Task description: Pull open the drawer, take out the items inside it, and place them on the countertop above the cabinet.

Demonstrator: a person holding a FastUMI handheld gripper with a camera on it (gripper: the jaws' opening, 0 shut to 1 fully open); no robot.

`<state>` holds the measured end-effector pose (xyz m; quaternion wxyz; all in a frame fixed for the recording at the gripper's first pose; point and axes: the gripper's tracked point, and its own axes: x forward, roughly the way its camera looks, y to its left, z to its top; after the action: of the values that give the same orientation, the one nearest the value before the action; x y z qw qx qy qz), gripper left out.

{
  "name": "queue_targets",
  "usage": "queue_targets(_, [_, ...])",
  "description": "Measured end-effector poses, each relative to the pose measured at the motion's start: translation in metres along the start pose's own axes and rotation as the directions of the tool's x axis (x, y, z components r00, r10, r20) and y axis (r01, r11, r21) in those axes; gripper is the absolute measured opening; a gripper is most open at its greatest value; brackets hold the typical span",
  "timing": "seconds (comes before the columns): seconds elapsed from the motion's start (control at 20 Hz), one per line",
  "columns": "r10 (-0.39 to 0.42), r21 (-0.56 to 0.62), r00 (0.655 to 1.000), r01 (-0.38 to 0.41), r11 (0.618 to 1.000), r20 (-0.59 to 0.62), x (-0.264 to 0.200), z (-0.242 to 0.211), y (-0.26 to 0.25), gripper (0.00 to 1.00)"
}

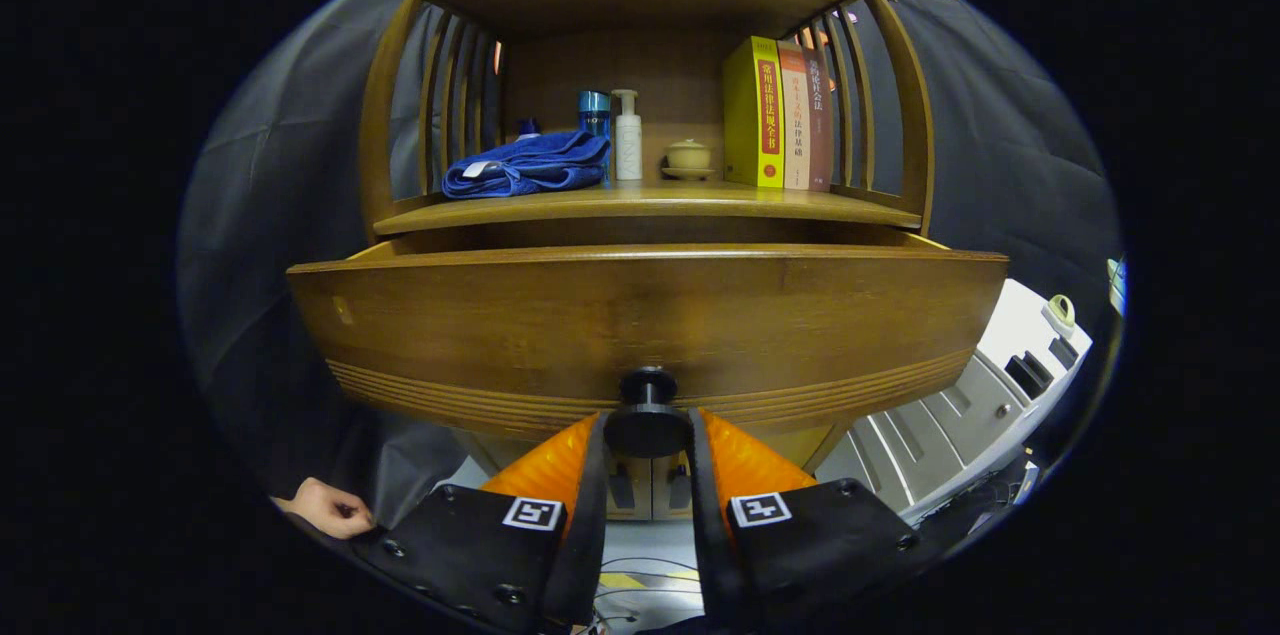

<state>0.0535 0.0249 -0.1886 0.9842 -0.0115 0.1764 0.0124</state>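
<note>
A wooden drawer front (640,315) stands pulled out toward me from under the cabinet's countertop (640,205). Its dark round knob (647,415) sits between my fingers, and my gripper (647,430) is shut on that knob, one finger pressing on each side. The drawer's top edge hides whatever lies inside. On the countertop, from left to right, rest a folded blue towel (525,167), a blue-capped bottle (594,113), a white pump bottle (627,137), a small lidded ceramic cup (688,158) and three upright books (780,115).
Slatted wooden sides (455,105) and a wooden top close in the countertop shelf. A grey-white cabinet with drawers (985,385) stands to the lower right. A person's hand (325,507) rests at the lower left beside my gripper. Cables lie on the floor below.
</note>
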Motion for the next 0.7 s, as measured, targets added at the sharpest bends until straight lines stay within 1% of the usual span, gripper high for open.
queue_targets(0.25, [0.001, 0.001, 1.0, -0.001, 1.0, -0.01, -0.025, -0.011, 0.0, 0.48])
queue_targets(0.45, [0.017, 0.004, 0.999, -0.017, 1.0, -0.034, -0.044, -0.024, 0.003, 0.47])
queue_targets(0.55, [0.019, 0.004, 0.999, -0.019, 1.0, -0.05, -0.05, -0.034, 0.003, 0.47])
queue_targets(0.6, [0.017, 0.003, 0.999, -0.016, 1.0, -0.033, -0.053, -0.033, 0.003, 0.48])
queue_targets(0.65, [0.017, 0.002, 0.998, -0.017, 1.0, -0.057, -0.054, -0.038, 0.0, 0.48])
queue_targets(0.7, [0.017, 0.005, 0.998, -0.017, 1.0, -0.052, -0.058, -0.038, 0.0, 0.48])
